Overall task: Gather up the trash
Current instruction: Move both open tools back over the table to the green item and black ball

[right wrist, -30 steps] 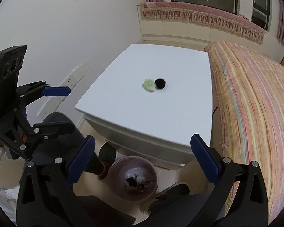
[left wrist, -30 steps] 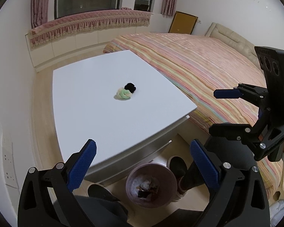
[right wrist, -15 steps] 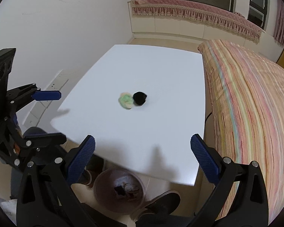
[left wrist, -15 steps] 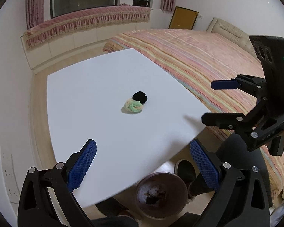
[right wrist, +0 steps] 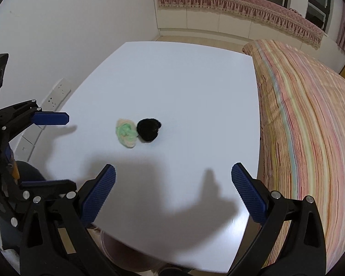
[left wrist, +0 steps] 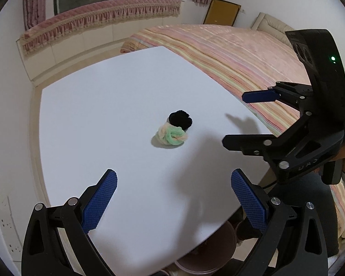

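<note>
Table (left wrist: 103,105): white, smooth, flat; fills more of both views than 1 s ago, so both tools have advanced over it — approach phase.
Bin (left wrist: 195,265): pinkish, round, now mostly hidden under near edge, 6 o'clock.
L gripper (left wrist: 173,203) & R gripper (right wrist: 172,194): jaws spread, empty.
Trash mid-table, 12 o'clock of both: green/cream wad (left wrist: 171,136), soft, crumpled; touching black fuzzy wad (left wrist: 180,119).

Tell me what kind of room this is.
Almost certainly a bedroom: a bed with a striped cover beside the white table, a padded headboard, and curtained windows over a fringed window bench.
</note>
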Tool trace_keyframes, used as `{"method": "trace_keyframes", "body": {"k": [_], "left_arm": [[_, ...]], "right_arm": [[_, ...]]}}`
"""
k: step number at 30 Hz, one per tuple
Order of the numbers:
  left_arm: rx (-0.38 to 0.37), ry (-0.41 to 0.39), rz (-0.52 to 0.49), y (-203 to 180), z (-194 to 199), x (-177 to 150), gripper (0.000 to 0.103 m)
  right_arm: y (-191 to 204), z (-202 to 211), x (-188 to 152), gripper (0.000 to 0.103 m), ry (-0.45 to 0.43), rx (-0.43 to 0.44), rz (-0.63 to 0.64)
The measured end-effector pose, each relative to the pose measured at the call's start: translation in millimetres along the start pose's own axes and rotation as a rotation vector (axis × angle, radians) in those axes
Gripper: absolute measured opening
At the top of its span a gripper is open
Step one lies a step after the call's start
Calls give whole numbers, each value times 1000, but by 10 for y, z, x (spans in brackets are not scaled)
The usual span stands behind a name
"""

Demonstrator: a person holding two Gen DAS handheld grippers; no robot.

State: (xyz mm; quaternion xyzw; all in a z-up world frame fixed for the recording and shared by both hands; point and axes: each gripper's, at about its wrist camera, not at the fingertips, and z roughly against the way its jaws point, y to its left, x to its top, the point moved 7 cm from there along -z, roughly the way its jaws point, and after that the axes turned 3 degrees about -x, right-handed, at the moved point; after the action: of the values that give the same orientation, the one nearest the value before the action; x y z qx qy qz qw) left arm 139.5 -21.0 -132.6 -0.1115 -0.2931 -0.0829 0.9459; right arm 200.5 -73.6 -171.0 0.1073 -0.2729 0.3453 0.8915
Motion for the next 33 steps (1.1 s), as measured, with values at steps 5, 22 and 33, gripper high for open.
{"method": "trace_keyframes", "body": {"k": [5, 22, 33], "left_arm": [[-5, 13, 0, 45, -112, 20, 95], [-21, 23, -1, 152, -317, 82, 95], [-22, 17, 5, 189, -359, 106, 95]], "right_arm": [[-38, -166, 63, 99, 10, -7, 13], [-45, -495, 305, 99, 1, 0, 68], [-24, -531, 439, 59, -31, 15, 106]]}}
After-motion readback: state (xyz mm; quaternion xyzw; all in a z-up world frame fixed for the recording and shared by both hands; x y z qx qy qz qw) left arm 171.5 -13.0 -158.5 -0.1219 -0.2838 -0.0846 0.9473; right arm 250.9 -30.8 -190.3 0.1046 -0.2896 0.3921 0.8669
